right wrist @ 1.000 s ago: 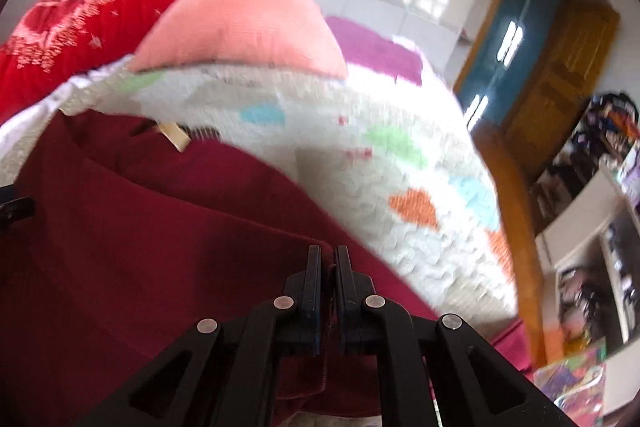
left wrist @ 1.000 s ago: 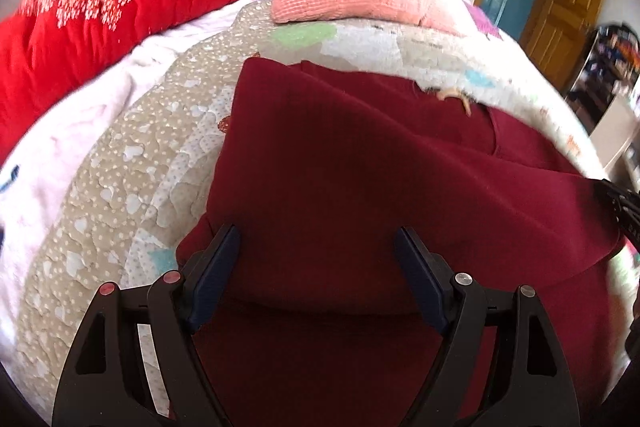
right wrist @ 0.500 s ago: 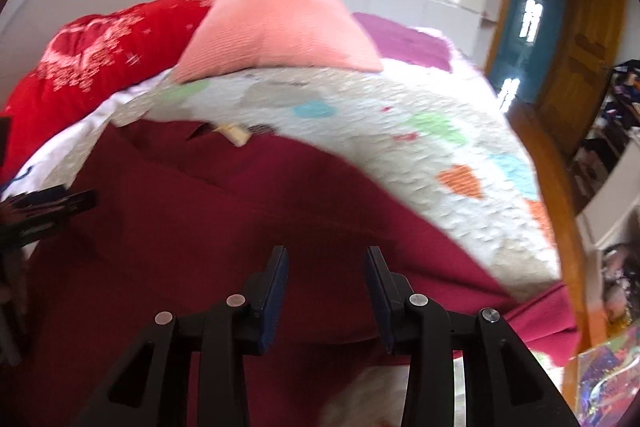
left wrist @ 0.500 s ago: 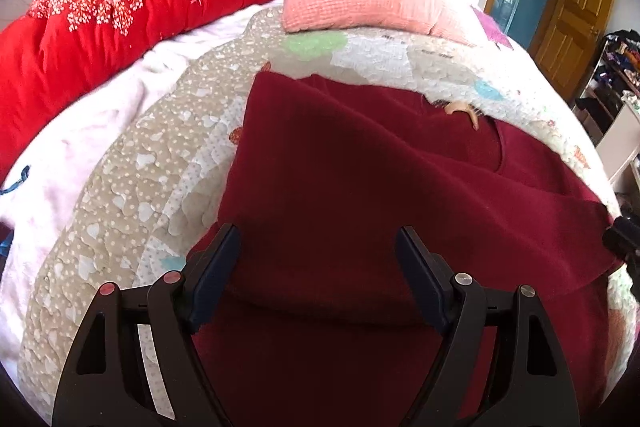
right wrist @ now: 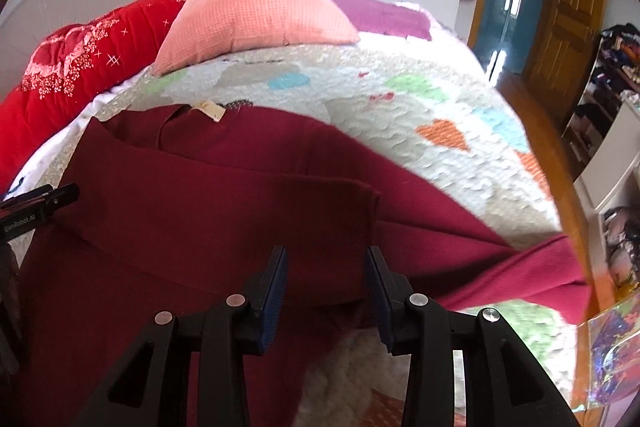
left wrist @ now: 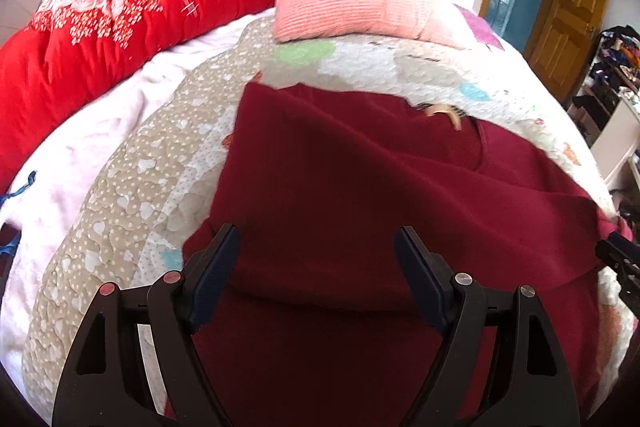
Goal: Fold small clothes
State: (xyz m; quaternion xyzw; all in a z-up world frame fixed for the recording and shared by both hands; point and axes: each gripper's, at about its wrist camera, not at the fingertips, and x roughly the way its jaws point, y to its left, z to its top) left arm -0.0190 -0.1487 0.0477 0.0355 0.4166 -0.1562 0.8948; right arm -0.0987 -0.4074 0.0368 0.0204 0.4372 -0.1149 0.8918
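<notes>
Fingers, R: right gripper [right wrist: 326, 273] now spread apart w/ nothing between the pads; 1.0 s ago they were pinched shut on cloth, 0.5 s ago half parted. So the R side has just let go of the fold.
Fingers, L: left gripper [left wrist: 316, 251] wide apart, empty, hovering over the cloth; same spread in both earlier frames, no change.
Garment: dark red top [right wrist: 192, 211] lies flat on the bed, just ahead of & under both grippers.
Folded flap: sleeve/side panel [right wrist: 304, 211] now laid back across the body of the top, its edge sitting just ahead of the R fingers; looks released & resting, not held.
Loose part: other red section [right wrist: 532, 267] trails off to the R toward the bed edge, not yet folded in, by my read.
Neck tag: beige label [right wrist: 208, 110] at the collar, far end of the top, so the collar points away from the grippers.
Bed cover: quilt w/ coloured hearts [right wrist: 420, 107] under everything.
Far end: pink pillow [right wrist: 256, 15] and red blanket [left wrist: 120, 27] beyond the collar, well apart from the work.
Meaning: one fold prob. done; next likely needs a fresh grasp, either the trailing R part or the near hem.
</notes>
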